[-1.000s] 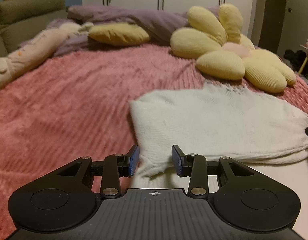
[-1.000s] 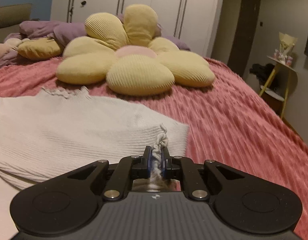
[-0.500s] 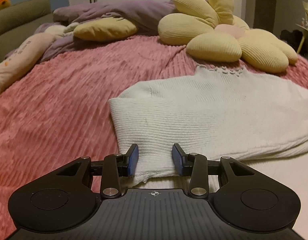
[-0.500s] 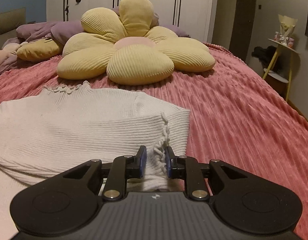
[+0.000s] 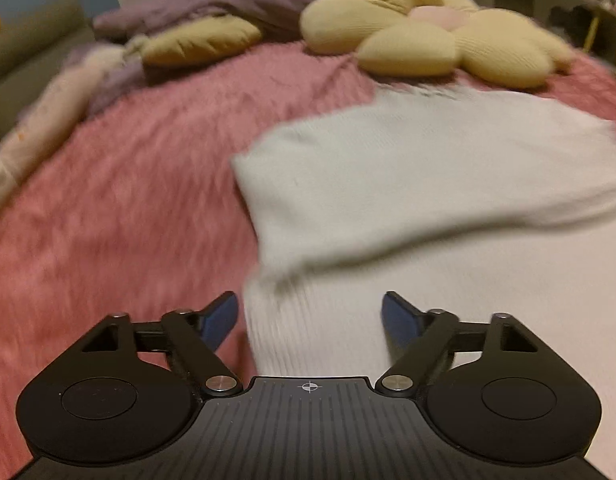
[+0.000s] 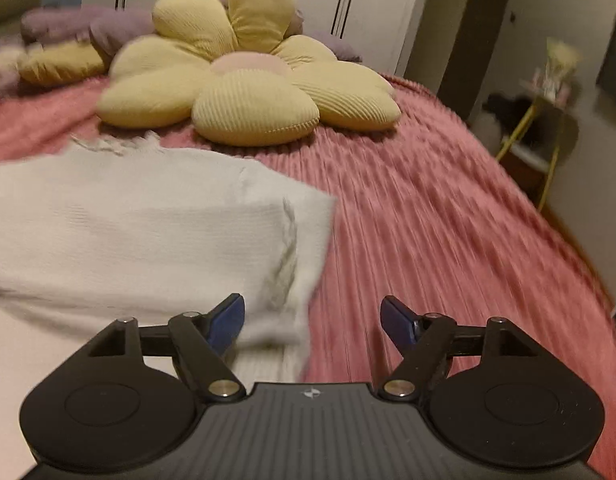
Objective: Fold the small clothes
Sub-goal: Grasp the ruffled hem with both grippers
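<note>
A white ribbed knit sweater [image 5: 407, 184] lies on the pink bedspread [image 5: 120, 200], its upper part folded down over the lower part. It also shows in the right wrist view [image 6: 140, 232], with its right edge near the middle. My left gripper [image 5: 309, 316] is wide open and empty, over the sweater's lower left part. My right gripper [image 6: 311, 318] is wide open and empty, straddling the sweater's right edge. Both views are blurred by motion.
A yellow flower-shaped cushion [image 6: 244, 80] lies just beyond the sweater's collar. A yellow pillow [image 5: 200, 40], purple bedding [image 5: 236, 0] and a long plush toy [image 5: 48, 120] lie at the far left. A small side table [image 6: 547, 120] stands right of the bed.
My right gripper has let go of the sweater's edge and opened wide. My left gripper has opened wider. Both have drawn back from the folded part.
</note>
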### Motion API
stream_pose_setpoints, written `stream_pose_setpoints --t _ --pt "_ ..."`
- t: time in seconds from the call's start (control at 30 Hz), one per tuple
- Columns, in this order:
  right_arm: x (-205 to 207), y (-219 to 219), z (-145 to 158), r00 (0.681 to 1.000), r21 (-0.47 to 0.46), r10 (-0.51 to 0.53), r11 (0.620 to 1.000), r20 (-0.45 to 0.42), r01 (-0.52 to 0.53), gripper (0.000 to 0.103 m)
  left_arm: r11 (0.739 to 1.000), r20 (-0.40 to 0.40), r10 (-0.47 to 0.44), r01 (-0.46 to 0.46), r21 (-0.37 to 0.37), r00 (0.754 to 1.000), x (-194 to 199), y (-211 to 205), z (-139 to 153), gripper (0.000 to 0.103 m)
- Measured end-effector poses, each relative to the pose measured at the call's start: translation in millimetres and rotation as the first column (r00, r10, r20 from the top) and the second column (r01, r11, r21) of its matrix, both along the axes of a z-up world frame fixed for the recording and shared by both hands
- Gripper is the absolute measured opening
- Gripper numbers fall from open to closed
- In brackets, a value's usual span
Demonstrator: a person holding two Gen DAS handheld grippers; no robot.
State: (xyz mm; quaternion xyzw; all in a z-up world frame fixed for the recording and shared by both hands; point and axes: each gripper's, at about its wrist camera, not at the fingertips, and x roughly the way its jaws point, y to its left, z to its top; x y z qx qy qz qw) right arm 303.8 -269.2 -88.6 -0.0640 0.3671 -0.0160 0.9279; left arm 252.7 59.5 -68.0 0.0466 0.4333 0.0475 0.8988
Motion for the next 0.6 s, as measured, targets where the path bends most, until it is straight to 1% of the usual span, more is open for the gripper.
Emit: stream_pose_setpoints --t 0.03,0.07,0.13,0.23,0.3,0.37,0.47,0.5,0.53,0.6 --pt "-18 -6 4 1.0 0.041 0.0 0.999 -0.006 0.0 0.075 0.999 -0.001 -0.014 0.014 -0.032 1.0 -19 1 1 0.092" --pt "-43 -14 7 1.0 0.106 0.013 0.994 -0.014 -0.011 0.075 0.998 -0.005 -0.026 0.026 -0.054 1.0 -38 1 2 0.092" --pt "-91 -29 10 0.998 0.215 0.046 0.976 -0.039 -0.036 0.075 0.995 -0.027 -0.038 0.035 -0.09 0.999 -83 1 -1 0.094" --pt "-166 -54 9 0.995 0.339 0.059 0.94 -0.085 -0.027 0.075 0.99 -0.082 -0.023 0.011 -0.137 0.996 -140 6 -9 0.094" --pt "-204 -69 6 0.991 0.382 0.053 0.924 -0.126 -0.001 0.075 0.987 -0.099 0.005 -0.021 -0.161 0.995 -170 13 -13 0.094" --pt "-234 -80 1 0.985 0.385 0.077 0.923 -0.157 -0.011 0.074 0.979 -0.115 0.032 -0.054 -0.198 0.993 -190 18 -13 0.094" --pt "-259 -82 0 0.979 0.374 0.116 0.927 -0.17 -0.045 0.072 0.954 -0.153 0.04 -0.084 -0.288 0.987 -211 22 -13 0.084" --pt "-264 -84 1 0.978 0.383 0.121 0.923 -0.17 -0.047 0.067 0.948 -0.164 0.043 -0.092 -0.306 0.986 -215 22 -12 0.077" --pt "-268 -85 2 0.978 0.403 0.126 0.914 -0.169 -0.048 0.06 0.942 -0.171 0.045 -0.099 -0.321 0.984 -216 22 -11 0.073" --pt "-273 -88 2 0.977 0.436 0.127 0.899 -0.172 -0.04 0.056 0.924 -0.18 0.047 -0.111 -0.366 0.983 -219 25 -9 0.066"
